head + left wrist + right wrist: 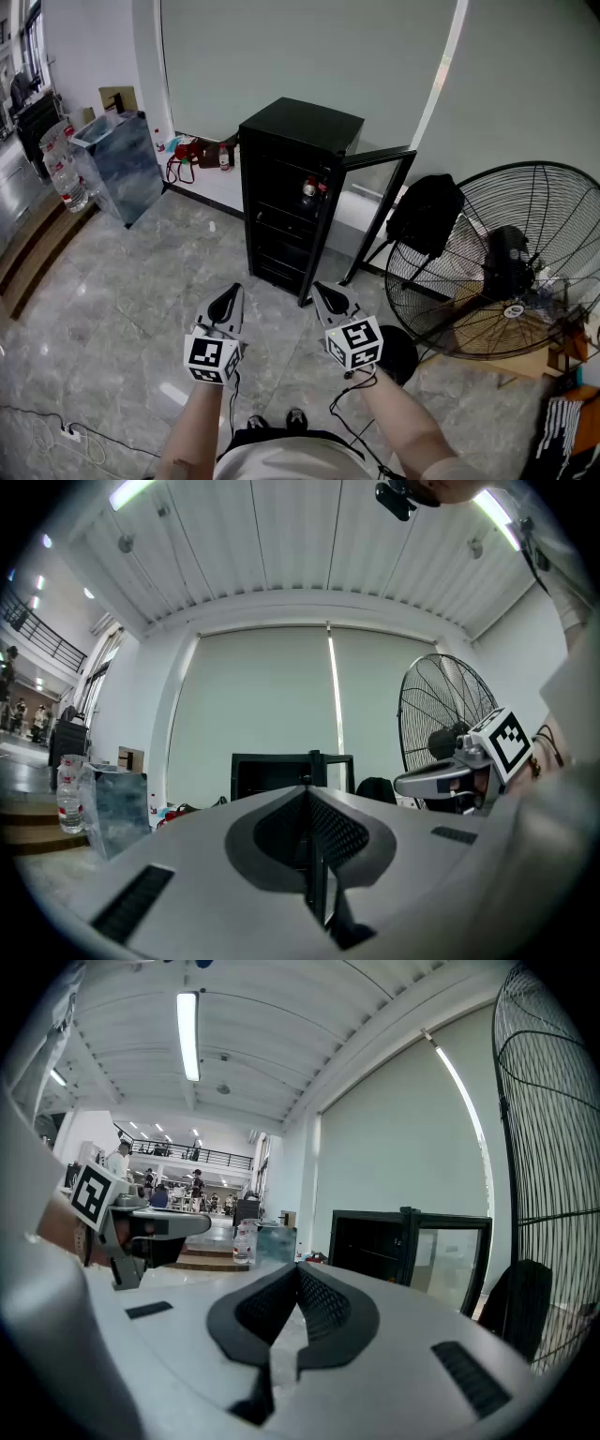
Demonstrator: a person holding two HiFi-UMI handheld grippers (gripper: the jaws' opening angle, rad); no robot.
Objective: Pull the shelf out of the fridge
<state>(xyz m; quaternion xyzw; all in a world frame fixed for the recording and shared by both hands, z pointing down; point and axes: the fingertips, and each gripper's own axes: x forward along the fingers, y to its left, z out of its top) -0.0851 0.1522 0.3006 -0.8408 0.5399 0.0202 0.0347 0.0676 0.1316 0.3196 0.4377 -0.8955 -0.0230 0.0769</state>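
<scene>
A black mini fridge (291, 187) stands on the grey floor against the wall, its glass door (375, 211) swung open to the right. Its shelves (281, 217) are dark and hard to tell apart; small bottles (311, 188) sit on an upper one. My left gripper (229, 300) and right gripper (324, 292) hover side by side well short of the fridge, both shut and holding nothing. The left gripper view shows its shut tips (307, 789) aimed at the fridge (281, 772). The right gripper view shows shut tips (298, 1267) with the fridge (370, 1246) to the right.
A large floor fan (497, 262) stands at the right, with a black bag (427, 216) hanging between it and the door. A grey-blue box (122, 159) and water bottles (61, 173) stand at the left. A cable (56, 431) lies on the floor.
</scene>
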